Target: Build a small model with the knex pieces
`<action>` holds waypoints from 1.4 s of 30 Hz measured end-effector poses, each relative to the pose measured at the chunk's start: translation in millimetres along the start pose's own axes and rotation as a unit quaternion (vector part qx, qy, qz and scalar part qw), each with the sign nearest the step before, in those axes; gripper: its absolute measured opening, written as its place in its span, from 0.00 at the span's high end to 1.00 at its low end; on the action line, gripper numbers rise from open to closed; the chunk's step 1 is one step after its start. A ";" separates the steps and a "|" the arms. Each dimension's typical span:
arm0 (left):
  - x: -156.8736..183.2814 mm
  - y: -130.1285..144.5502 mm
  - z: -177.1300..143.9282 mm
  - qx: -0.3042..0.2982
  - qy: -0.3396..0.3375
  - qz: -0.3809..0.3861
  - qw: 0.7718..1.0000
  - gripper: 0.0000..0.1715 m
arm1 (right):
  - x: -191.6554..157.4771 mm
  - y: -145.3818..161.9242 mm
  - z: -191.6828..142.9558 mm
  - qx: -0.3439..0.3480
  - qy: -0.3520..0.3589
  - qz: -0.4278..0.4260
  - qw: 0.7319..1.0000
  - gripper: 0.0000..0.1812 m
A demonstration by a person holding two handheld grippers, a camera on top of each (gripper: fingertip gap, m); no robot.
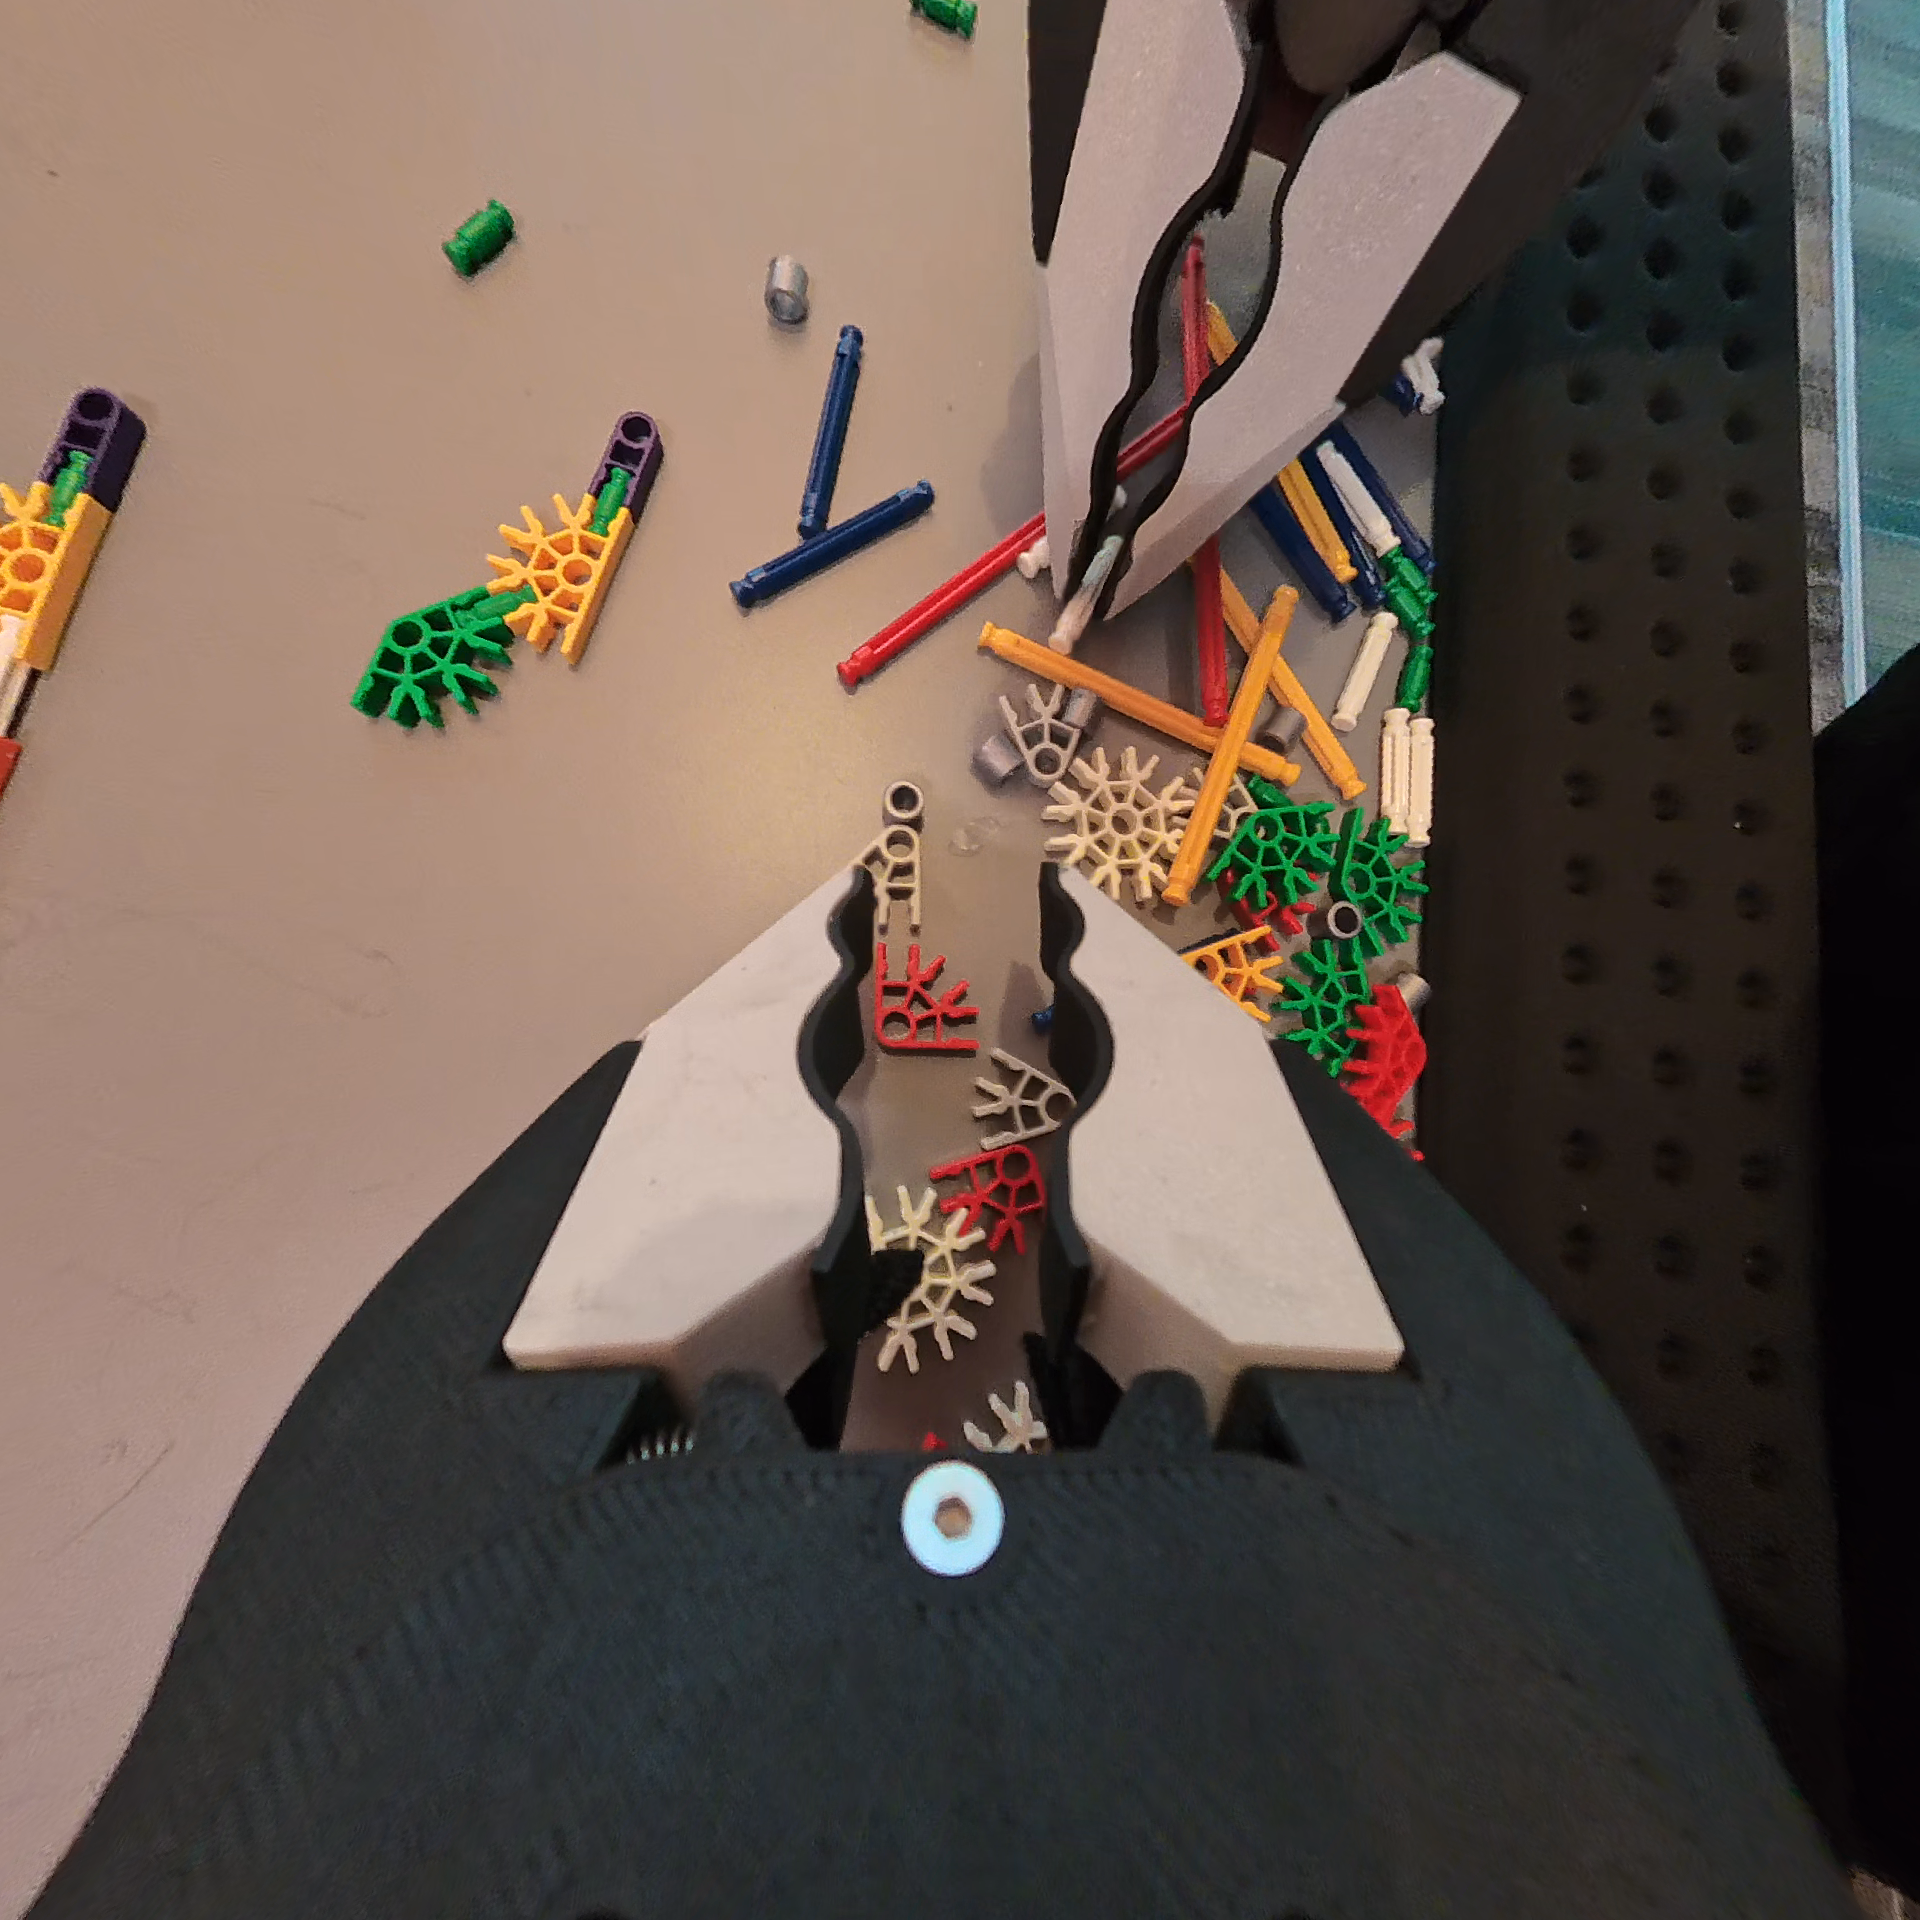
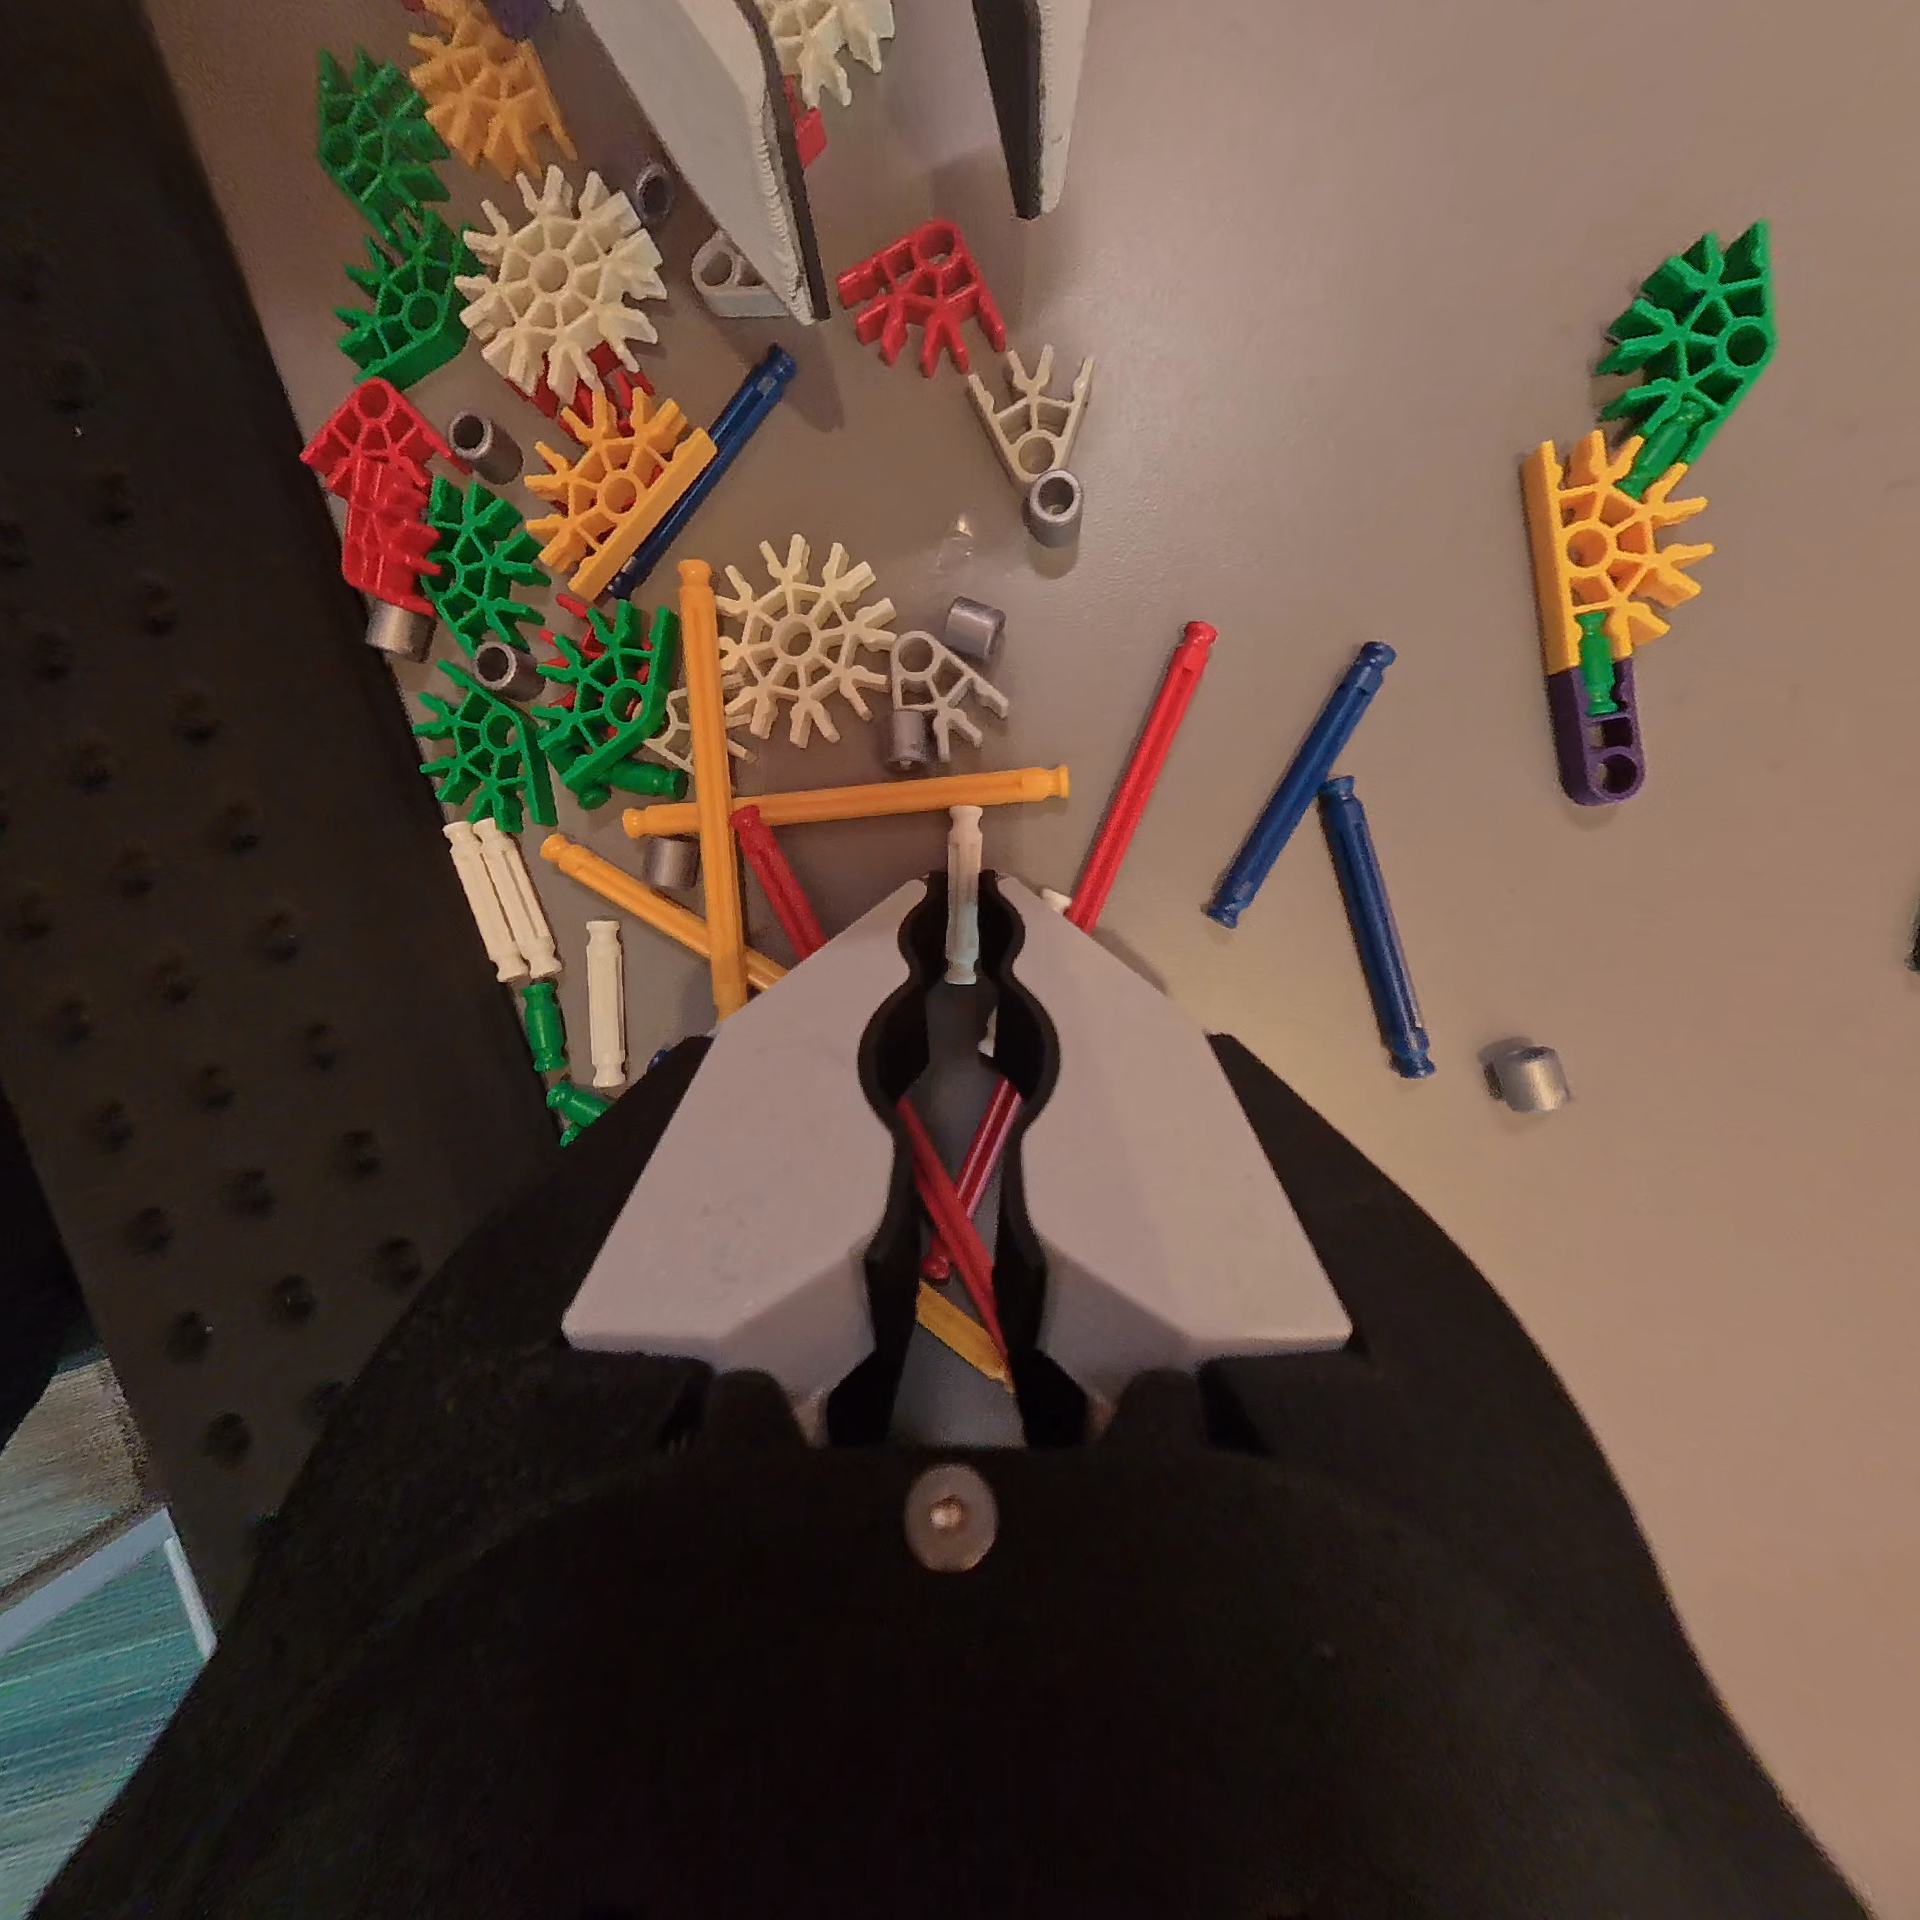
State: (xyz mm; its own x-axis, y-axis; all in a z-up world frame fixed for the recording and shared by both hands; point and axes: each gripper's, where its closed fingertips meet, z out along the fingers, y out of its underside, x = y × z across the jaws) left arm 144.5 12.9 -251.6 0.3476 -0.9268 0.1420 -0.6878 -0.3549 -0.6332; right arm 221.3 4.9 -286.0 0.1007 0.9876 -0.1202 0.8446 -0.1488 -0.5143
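My right gripper (image 2: pixel 964 883) is shut on a short white rod (image 2: pixel 964 836), whose end sticks out past the tips, above crossed red and yellow rods (image 2: pixel 862 800). In the left wrist view it (image 1: pixel 1091 605) comes down from the top with the white rod (image 1: pixel 1075 621) in its tips. My left gripper (image 1: pixel 956 883) is open and empty, low over the table. A red corner connector (image 1: pixel 923 1000), a grey connector (image 1: pixel 896 857) and white snowflake connectors (image 1: pixel 935 1288) lie between its fingers. It also shows at the top of the right wrist view (image 2: pixel 920 260).
A pile of connectors and rods (image 1: pixel 1278 831) (image 2: pixel 582 582) lies against a black perforated board (image 1: pixel 1621 727) (image 2: pixel 156 727). A green, yellow and purple assembly (image 1: pixel 520 582) (image 2: pixel 1631 520), another at the left edge (image 1: pixel 52 540), two blue rods (image 1: pixel 831 540) and a grey spacer (image 1: pixel 788 289) lie on the tan table. The tips of one gripper are about 9 cm away from the tips of the other.
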 end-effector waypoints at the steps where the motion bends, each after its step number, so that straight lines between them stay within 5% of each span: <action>1: -1.7 -0.8 -0.6 0.004 -0.005 -0.001 1.000 0.83 | 1.1 -4.4 -3.6 0.010 -0.005 0.003 1.000 0.98; 8: -21.7 -33.9 -12.2 0.065 -0.055 0.030 0.996 0.82 | 27.2 -61.0 -24.4 0.057 -0.007 -0.022 0.998 0.98; 15: -23.5 -47.5 -15.5 0.051 -0.087 0.122 0.987 0.90 | 31.1 -96.2 -28.7 0.067 -0.034 -0.061 0.995 0.98; 24: -36.0 -41.5 -15.2 0.059 -0.075 0.117 0.989 0.98 | 35.6 -105.7 -25.3 0.069 -0.076 -0.066 0.993 0.98; 29: -61.7 -34.2 -17.4 0.062 -0.078 0.101 0.990 0.98 | 59.7 -109.9 -32.3 0.103 -0.080 -0.020 0.991 0.86; 42: -123.4 -14.1 -1.9 0.023 -0.056 0.144 0.988 0.98 | 109.5 -82.9 -1.7 0.068 0.000 -0.013 0.998 0.96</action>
State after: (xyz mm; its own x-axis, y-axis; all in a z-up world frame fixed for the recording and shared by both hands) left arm 110.1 132.0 -258.8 0.2122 -0.9683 -0.1317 -0.7391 -0.0709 -0.6699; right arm 163.3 125.4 -255.1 0.0797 0.9912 -0.1057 0.7673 -0.1287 -0.6283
